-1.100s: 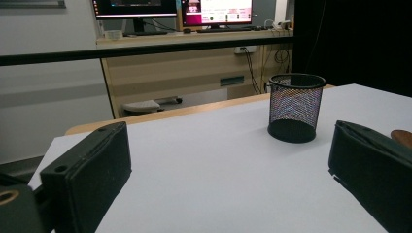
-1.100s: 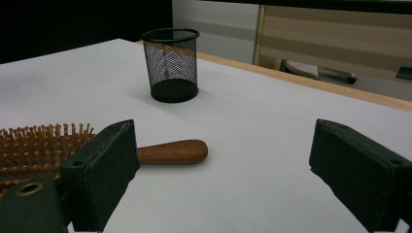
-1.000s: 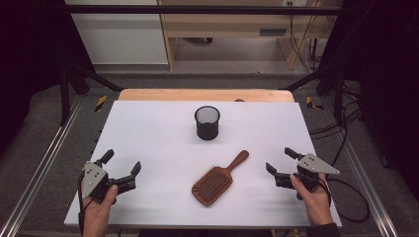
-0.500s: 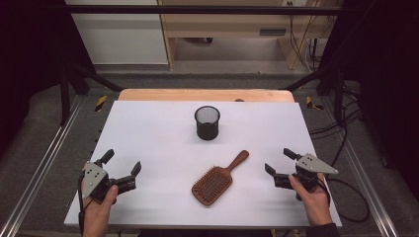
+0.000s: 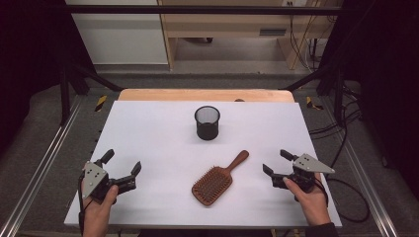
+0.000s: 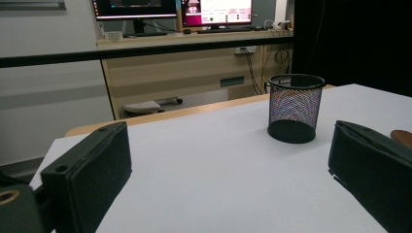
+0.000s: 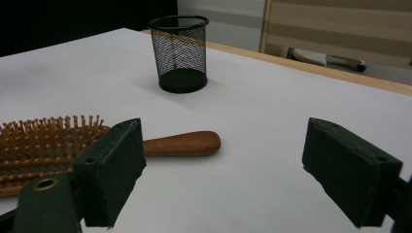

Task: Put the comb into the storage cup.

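Note:
A wooden paddle hairbrush [image 5: 215,182] lies bristles up near the table's front, its handle pointing to the far right. A black mesh cup [image 5: 207,122] stands upright behind it, empty. My left gripper [image 5: 122,160] rests open at the front left, well apart from the brush, and the cup [image 6: 295,108] stands ahead of its jaws [image 6: 228,150]. My right gripper [image 5: 274,161] is open just right of the brush handle [image 7: 180,143]. Its jaws have just been closing a little, with only bare table between them [image 7: 223,160].
The white table top [image 5: 148,133] has a wooden strip along its far edge. Metal rails run down both sides of the table. Cables lie on the floor at the right. A desk with monitors stands beyond the far edge.
The right gripper's jaws stand slightly narrower than before. Both hands, the brush and the cup have stayed where they were.

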### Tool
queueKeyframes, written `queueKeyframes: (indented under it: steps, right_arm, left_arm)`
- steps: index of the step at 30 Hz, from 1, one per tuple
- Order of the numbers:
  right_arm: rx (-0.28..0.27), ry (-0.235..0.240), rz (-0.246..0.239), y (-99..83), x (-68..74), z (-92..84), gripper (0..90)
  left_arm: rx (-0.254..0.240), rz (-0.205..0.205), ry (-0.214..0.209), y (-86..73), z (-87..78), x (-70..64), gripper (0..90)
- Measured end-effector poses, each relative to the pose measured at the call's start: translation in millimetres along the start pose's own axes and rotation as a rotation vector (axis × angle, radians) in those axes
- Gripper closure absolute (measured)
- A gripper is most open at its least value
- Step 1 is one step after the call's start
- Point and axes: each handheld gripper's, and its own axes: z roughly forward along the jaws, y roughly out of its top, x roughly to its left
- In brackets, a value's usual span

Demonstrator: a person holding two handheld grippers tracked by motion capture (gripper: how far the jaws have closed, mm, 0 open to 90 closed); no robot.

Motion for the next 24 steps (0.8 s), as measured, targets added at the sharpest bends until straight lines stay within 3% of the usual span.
queueKeyframes:
  steps: [7, 8, 12, 19, 24]
  right_arm:
    - [-0.001, 0.070, -0.017, 1.9, 9.1, 3.6, 39.4]
    - [0.009, 0.083, -0.025, 2.6, 13.2, 6.0, 46.0]
    - [0.035, 0.088, -0.034, 4.0, 19.5, 10.8, 54.3]
    - [0.078, 0.093, -0.086, 19.1, 32.9, 27.2, 76.8]
    - [0.082, 0.101, -0.090, 29.2, 35.9, 33.5, 82.0]
  left_arm:
    - [0.000, -0.002, 0.000, -0.2, 0.0, 0.2, 1.8]
    - [0.001, -0.002, 0.000, -0.2, 0.1, 0.0, 1.8]
    - [0.004, 0.000, -0.001, -0.6, 0.7, -0.7, 1.9]
    - [0.016, 0.005, -0.004, -2.4, 1.0, -3.1, 1.9]
    - [0.019, 0.005, -0.004, -3.0, 0.8, -3.2, 2.0]
